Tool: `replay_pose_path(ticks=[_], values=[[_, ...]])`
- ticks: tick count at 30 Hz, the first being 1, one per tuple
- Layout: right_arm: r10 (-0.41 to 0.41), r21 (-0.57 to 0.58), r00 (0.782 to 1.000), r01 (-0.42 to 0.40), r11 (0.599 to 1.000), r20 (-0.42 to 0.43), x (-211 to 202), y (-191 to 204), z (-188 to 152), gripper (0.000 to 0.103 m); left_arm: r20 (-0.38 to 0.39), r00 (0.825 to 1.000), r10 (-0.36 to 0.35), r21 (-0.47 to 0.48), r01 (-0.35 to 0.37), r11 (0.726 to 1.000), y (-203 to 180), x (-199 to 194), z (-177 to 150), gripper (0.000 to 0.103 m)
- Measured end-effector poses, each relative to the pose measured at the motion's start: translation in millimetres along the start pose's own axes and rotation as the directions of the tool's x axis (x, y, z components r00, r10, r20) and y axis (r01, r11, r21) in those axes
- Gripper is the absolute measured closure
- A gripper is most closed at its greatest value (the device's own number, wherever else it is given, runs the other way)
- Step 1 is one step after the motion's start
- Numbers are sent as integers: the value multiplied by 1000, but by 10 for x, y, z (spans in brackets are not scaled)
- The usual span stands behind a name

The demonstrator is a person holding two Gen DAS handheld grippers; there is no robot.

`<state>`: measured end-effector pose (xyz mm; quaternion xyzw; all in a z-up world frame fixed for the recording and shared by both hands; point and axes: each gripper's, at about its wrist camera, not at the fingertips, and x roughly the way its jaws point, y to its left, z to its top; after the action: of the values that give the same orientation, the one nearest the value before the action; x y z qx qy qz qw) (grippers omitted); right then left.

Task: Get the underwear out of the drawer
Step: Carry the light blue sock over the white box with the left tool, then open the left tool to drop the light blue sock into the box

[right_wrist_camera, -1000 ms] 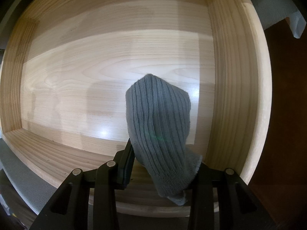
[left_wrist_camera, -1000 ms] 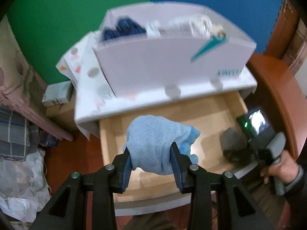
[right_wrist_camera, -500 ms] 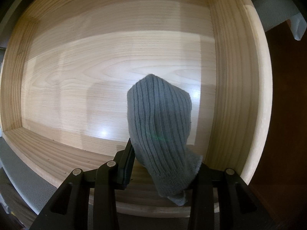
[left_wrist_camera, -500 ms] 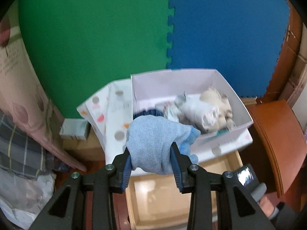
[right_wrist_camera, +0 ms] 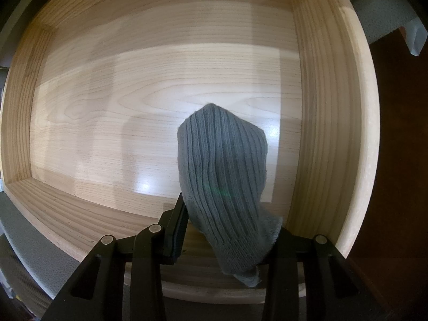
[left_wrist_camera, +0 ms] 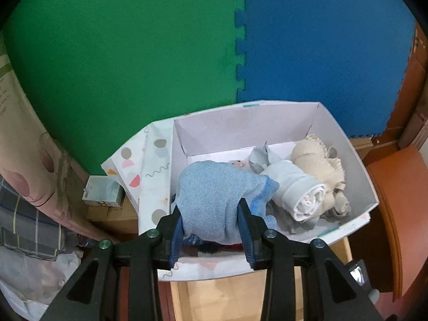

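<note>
- Since the earlier left wrist view, the light blue knit garment has been carried up from over the open drawer; it now hangs in front of the white box, with only a strip of the drawer left at 6 o'clock.
- The left gripper has its fingers clamped on that blue garment, one pad on each side.
- In the box, at 3 o'clock of the garment, lie a rolled white cloth and a beige bundle.
- The grey ribbed garment has not shifted: it hangs over the wooden drawer floor, towards the 3 o'clock wall.
- The right gripper is closed on the grey garment; its right finger is hidden by the cloth.
- Green and blue foam mats stand behind the box at 12 o'clock.
</note>
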<state>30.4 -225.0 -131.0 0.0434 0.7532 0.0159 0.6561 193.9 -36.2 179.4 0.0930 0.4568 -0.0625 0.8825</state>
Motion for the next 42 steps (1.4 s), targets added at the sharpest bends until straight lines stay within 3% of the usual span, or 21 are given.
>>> replay_pose_path(ticks=[3, 14, 18, 25, 29, 37, 42], values=[[0, 0, 1000, 0, 1000, 1, 0, 1, 2, 68, -41, 999, 6, -4, -6, 1000, -48, 212, 24, 66], [5, 1, 1000, -5, 1000, 0, 4, -22, 2, 68, -62, 996, 59, 20, -58, 998, -141, 573, -5, 59], [5, 2, 1000, -5, 1000, 0, 6, -21, 4, 68, -61, 996, 63, 39, -61, 997, -164, 551, -1, 57], [5, -1, 1000, -5, 1000, 0, 10, -31, 11, 68, -114, 992, 55, 53, -50, 997, -177, 570, -18, 44], [5, -1, 1000, -5, 1000, 1, 10, -31, 15, 68, -108, 992, 65, 89, -55, 995, -211, 514, -41, 44], [5, -3, 1000, -5, 1000, 0, 12, -30, 21, 68, -80, 996, 34, 46, -30, 999, -117, 318, 6, 44], [4, -3, 1000, -4, 1000, 0, 15, -30, 21, 69, -39, 997, 62, 73, -59, 996, -94, 130, 1, 44]])
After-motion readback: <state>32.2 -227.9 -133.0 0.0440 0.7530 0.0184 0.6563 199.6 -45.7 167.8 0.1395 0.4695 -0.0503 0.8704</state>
